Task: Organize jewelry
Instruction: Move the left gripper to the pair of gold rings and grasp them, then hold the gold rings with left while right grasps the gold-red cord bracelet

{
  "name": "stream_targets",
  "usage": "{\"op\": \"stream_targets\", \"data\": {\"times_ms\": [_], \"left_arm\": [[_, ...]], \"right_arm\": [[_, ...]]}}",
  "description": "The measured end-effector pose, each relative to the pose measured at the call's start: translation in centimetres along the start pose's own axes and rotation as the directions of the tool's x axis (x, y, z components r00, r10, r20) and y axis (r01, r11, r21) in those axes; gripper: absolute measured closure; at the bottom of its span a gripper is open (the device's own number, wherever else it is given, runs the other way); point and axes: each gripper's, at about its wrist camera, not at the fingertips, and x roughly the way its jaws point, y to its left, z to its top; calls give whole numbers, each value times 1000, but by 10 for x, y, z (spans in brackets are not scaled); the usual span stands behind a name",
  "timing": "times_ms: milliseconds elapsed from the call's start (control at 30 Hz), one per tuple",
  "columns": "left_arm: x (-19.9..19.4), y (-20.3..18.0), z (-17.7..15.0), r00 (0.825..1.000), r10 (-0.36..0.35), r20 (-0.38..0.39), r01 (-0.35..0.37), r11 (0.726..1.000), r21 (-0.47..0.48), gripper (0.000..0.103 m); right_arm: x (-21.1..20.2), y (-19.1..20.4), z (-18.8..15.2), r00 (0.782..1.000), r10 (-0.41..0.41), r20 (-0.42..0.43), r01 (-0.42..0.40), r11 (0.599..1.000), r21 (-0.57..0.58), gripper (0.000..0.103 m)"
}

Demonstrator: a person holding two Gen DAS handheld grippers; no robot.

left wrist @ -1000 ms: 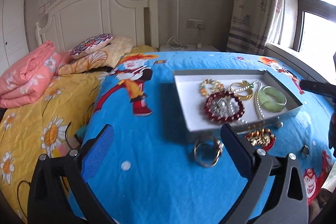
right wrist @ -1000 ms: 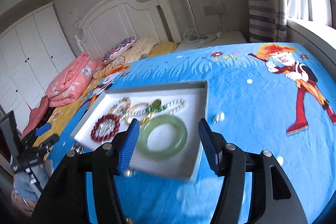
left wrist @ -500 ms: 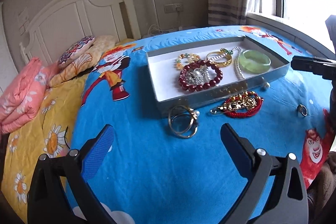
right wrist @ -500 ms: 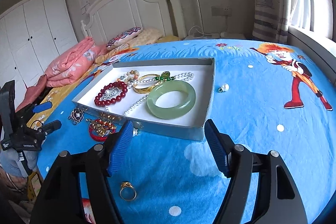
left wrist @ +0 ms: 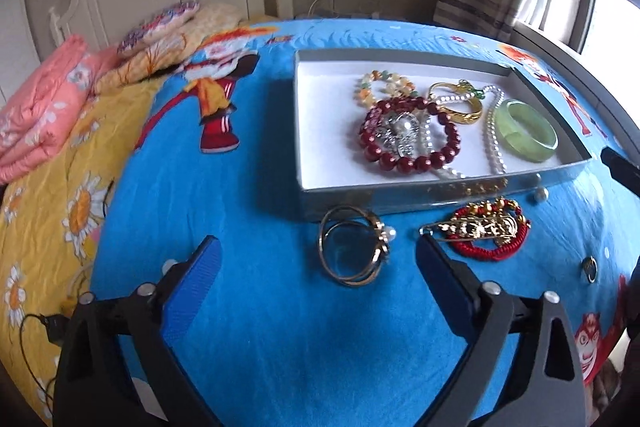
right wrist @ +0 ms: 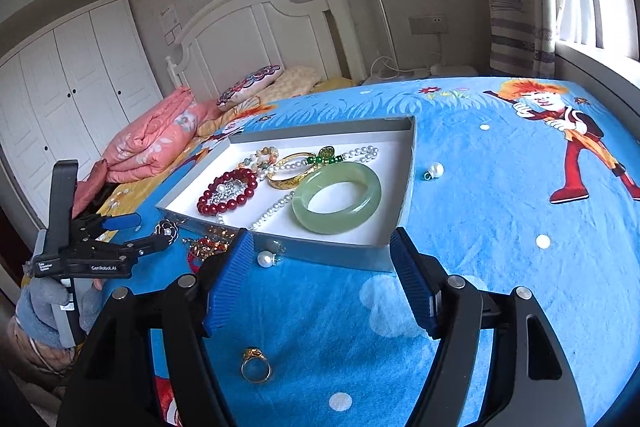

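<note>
A bed covered with a bright blue cartoon-print blanket (left wrist: 248, 307) filled a bedroom with a white headboard (right wrist: 256, 27). On it lay a shallow grey cardboard tray with a white floor (left wrist: 320, 131), holding a pale green jade bangle (right wrist: 337, 197), a dark red beaded bracelet (left wrist: 410, 135), a gold bangle (right wrist: 291, 171) and a white pearl strand (left wrist: 493, 143). Just outside the tray's near wall lay linked gold hoop bangles (left wrist: 354, 245) and a red cord bracelet with gold charms (left wrist: 486, 229). The left tongs (left wrist: 316, 287) stood wide apart above the blanket, empty, near the hoops. The right tongs (right wrist: 322, 283) were likewise wide and empty, with a small gold ring (right wrist: 256, 365) and a loose pearl earring (right wrist: 266, 259) on the blanket close by.
</note>
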Motion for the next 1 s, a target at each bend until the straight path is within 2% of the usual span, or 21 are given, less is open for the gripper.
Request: {"op": "stream_targets", "data": {"times_ms": [100,133,233,300,333,567,700,867,1000], "left_arm": [[5,7,1,999,-19,-28,18,999,-33,20],[6,5,0,1000,-7,-27,7,1000,-26,21],[5,-1,-2,1000,7,-18,-6,1000,9,33],[2,-3,-4,1000,5,2,-5,1000,22,58],[1,-4,-5,1000,6,9,-6,1000,25,64],[-4,3,-6,998,-45,35,46,999,-7,66],[-9,6,-7,996,-66,62,67,997,-29,66],[-11,5,-8,995,-74,71,76,997,-28,65],[-14,5,-9,993,-81,83,83,996,-27,65]], "right_arm": [[-1,1,0,1000,7,3,-7,1000,-8,33],[-1,2,0,1000,9,4,-9,1000,-12,32],[-1,4,0,1000,12,1,-12,1000,-17,29],[-1,5,0,1000,12,-1,-12,1000,-21,29],[-1,5,0,1000,10,-2,-10,1000,-24,29],[3,21,-2,999,-33,-20,30,994,-107,29],[5,33,-4,999,5,-47,-11,992,-125,30],[17,71,-6,991,35,-127,-64,971,-229,42],[38,104,-8,978,17,-208,-85,943,-322,59]]}}
